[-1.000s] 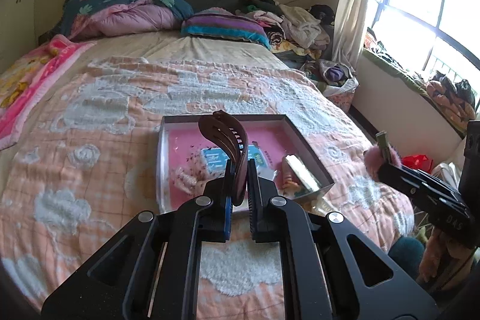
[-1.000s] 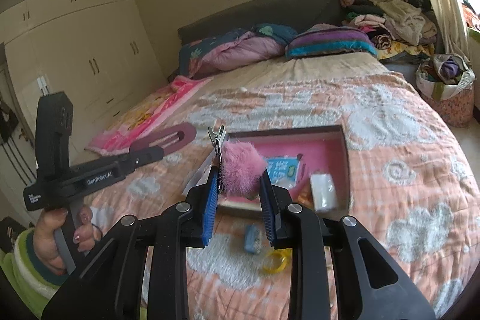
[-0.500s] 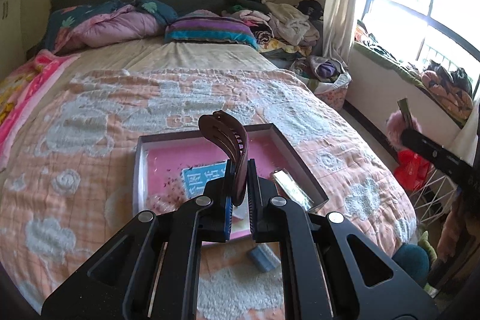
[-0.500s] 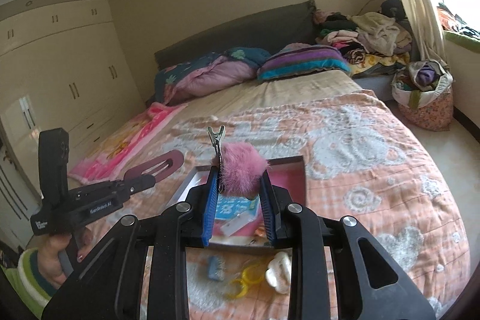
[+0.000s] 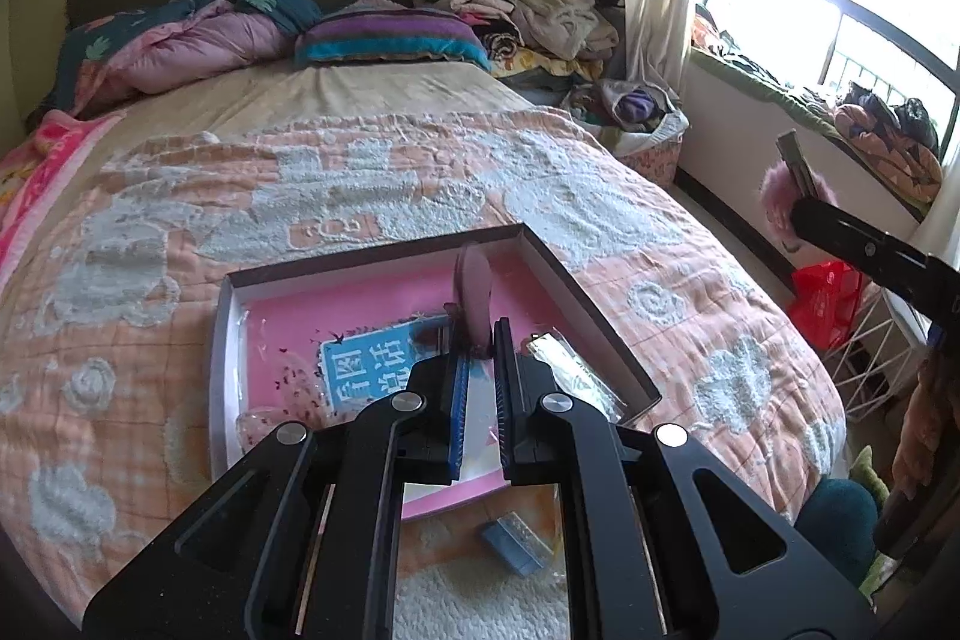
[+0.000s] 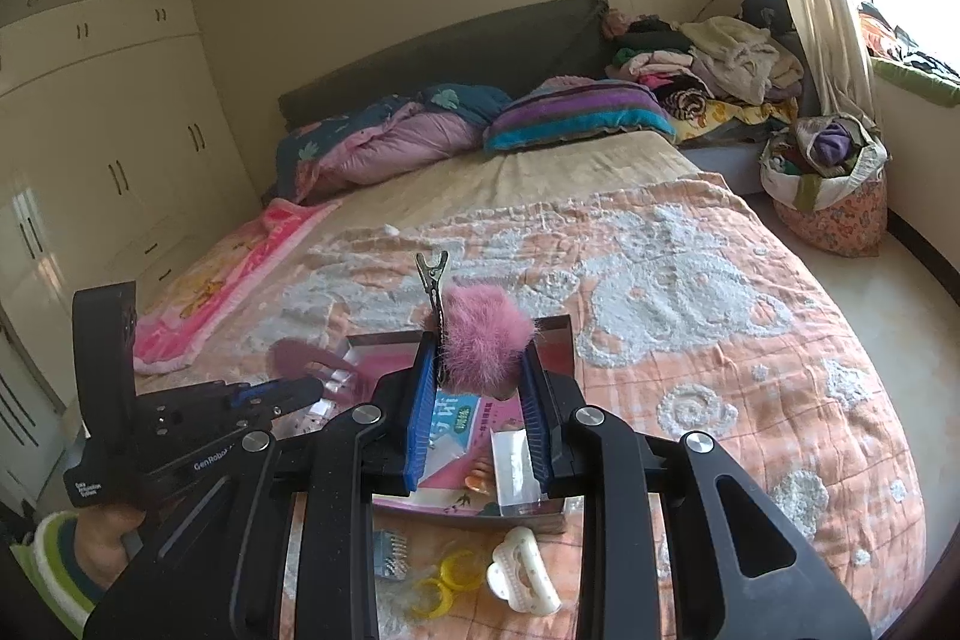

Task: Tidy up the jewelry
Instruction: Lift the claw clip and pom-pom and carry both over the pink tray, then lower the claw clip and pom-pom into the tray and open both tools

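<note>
My left gripper point(image 5: 478, 334) is shut on a brown hair clip point(image 5: 472, 289), seen edge-on above the shallow pink-lined box point(image 5: 558, 265) on the bed. My right gripper point(image 6: 478, 358) is shut on a fluffy pink pom-pom clip point(image 6: 486, 343) with a metal alligator tip, held above the near end of the box point(image 6: 555, 334). The left gripper also shows in the right wrist view point(image 6: 312, 388), and the right gripper in the left wrist view point(image 5: 798, 214). Inside the box lie a blue card point(image 5: 375, 358) and a clear packet point(image 5: 561, 361).
On the quilt in front of the box lie a blue comb clip point(image 6: 389, 562), yellow rings point(image 6: 447, 580) and a white claw clip point(image 6: 522, 571). Pillows point(image 6: 576, 115) and piled clothes point(image 6: 714, 64) sit at the bed's head. A laundry basket point(image 6: 828, 190) stands on the floor.
Both grippers lifted and pulled back from the box. The brown clip has turned edge-on in the left gripper. More loose items before the box have come into view.
</note>
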Demonstrator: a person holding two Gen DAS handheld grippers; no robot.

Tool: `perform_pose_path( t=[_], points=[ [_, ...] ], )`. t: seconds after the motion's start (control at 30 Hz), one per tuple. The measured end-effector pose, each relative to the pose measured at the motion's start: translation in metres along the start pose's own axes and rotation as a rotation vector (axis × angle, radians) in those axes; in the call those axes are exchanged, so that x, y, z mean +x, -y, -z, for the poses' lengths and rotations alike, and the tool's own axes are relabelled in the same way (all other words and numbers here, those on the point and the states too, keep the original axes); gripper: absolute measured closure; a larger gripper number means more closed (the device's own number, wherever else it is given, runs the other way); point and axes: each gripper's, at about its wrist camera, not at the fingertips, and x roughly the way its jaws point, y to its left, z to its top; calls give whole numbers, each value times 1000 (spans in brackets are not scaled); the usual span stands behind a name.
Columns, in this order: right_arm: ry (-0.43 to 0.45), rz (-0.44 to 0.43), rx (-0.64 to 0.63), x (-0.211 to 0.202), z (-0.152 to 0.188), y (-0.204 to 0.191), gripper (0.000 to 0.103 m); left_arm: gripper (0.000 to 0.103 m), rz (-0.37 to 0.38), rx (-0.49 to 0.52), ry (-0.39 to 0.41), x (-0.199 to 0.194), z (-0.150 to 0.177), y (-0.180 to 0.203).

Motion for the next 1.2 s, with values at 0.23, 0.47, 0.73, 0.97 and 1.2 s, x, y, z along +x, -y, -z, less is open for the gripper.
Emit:
perform_pose_path(
  t=[0.23,0.47,0.73,0.97,1.2],
  points=[
    [-55,17,-11,31,9,-1,78,103,-14,2,-47,27,12,-7],
    [-165,45,3,77,32,6,78,103,-19,-49,-106,50,28,-26],
    [-265,64,23,116,62,4,78,103,-29,-61,-174,65,45,-34],
    [-291,58,2,126,72,-9,78,103,-32,-60,-185,62,50,-35],
    [-300,69,26,127,76,-3,78,103,-44,-75,-177,57,50,-42]
  ],
)
